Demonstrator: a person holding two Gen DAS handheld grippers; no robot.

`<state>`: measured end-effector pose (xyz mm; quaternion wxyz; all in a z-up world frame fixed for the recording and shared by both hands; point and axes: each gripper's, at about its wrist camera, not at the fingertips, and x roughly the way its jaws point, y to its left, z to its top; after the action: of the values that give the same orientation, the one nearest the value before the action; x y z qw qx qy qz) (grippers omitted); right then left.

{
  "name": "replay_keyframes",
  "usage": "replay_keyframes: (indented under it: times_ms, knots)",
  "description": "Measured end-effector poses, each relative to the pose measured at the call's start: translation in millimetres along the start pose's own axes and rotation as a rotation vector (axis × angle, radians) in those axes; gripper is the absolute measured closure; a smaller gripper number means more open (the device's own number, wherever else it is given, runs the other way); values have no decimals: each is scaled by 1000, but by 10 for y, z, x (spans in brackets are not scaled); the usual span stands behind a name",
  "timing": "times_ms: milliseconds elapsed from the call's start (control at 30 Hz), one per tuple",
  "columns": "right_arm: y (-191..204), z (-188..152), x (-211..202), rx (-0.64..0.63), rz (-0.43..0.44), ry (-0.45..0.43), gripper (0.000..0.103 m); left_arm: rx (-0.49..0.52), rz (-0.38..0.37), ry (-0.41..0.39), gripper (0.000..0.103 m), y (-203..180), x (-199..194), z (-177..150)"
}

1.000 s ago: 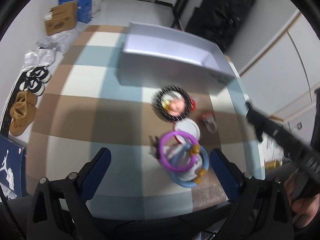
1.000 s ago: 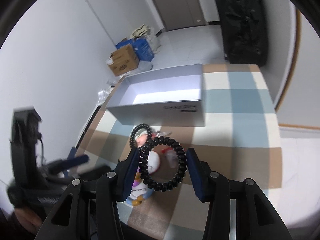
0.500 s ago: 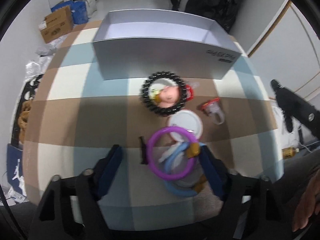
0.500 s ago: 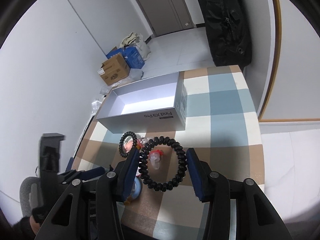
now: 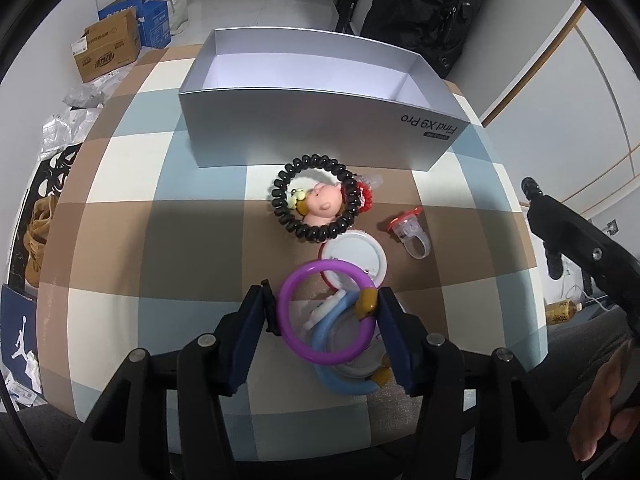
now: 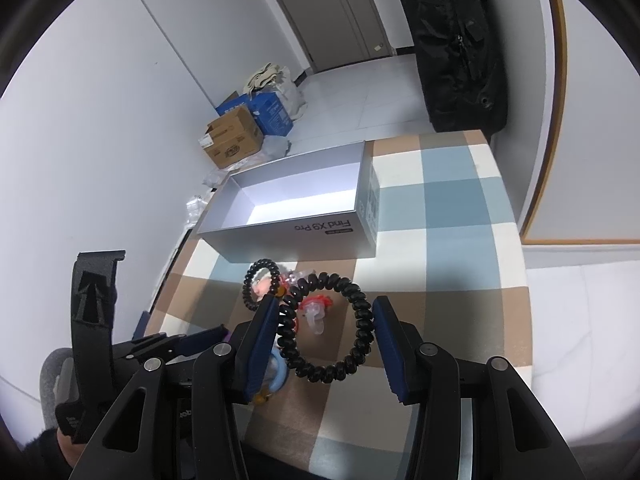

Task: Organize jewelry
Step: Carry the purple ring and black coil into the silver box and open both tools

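My left gripper (image 5: 325,312) is shut on a purple ring bracelet (image 5: 296,340), just above a blue bracelet (image 5: 340,386) and a white round lid (image 5: 352,256). A black coil bracelet (image 5: 285,216) lies around a small pink figure (image 5: 322,204), with a clear toy ring with a red top (image 5: 410,234) to its right. My right gripper (image 6: 325,322) is shut on a second black coil bracelet (image 6: 360,336) and holds it above the table. The open grey box (image 5: 304,128) stands behind the pile; it also shows in the right wrist view (image 6: 288,240).
The table has a checked cloth (image 5: 120,216) in brown, blue and cream. Cardboard boxes (image 5: 106,52), bags and shoes (image 5: 38,220) lie on the floor to the left. A black bag (image 6: 452,40) stands against the far wall. The right gripper's body (image 5: 580,248) shows at the left view's right edge.
My left gripper has closed from wide open onto the purple bracelet. My right gripper, still holding the black coil bracelet, has drawn back and to the right of the box.
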<state>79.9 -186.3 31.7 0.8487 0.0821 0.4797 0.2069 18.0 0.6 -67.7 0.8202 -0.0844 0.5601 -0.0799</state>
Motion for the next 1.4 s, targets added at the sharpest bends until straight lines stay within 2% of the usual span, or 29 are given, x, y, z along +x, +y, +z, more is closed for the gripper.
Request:
replay_keyframes:
  times_ms: [300,400,700,800,867,1033,1267,1400]
  knots:
    - [3,72,-8,13,-32,-31,56,-31,-46,-67,53,40,-175,112]
    - [39,171,-23,9,-14,-47,56,-33,-43,-102,53,55,-303,206]
    - [218,709,-24,-40,46,-51,55,-100,-172,-180,53,80,-644,841]
    - [261,920,29,-55,85,-28,55,-100,-212,-177,53,96,-614,1048]
    - [316,1063,118,-114,74,-15,55,-109,-231,-166,53,159,-535,1172]
    - [346,1287,463,-168,83,35,54,-153,-303,-99,53,363,-191,1339]
    - [206,1247,922,-133,94,130,54,-225,-398,-18,53,447,134,1416]
    - [192,1224,1005,-121,84,150,55,-225,-423,-18,53,423,120,1486]
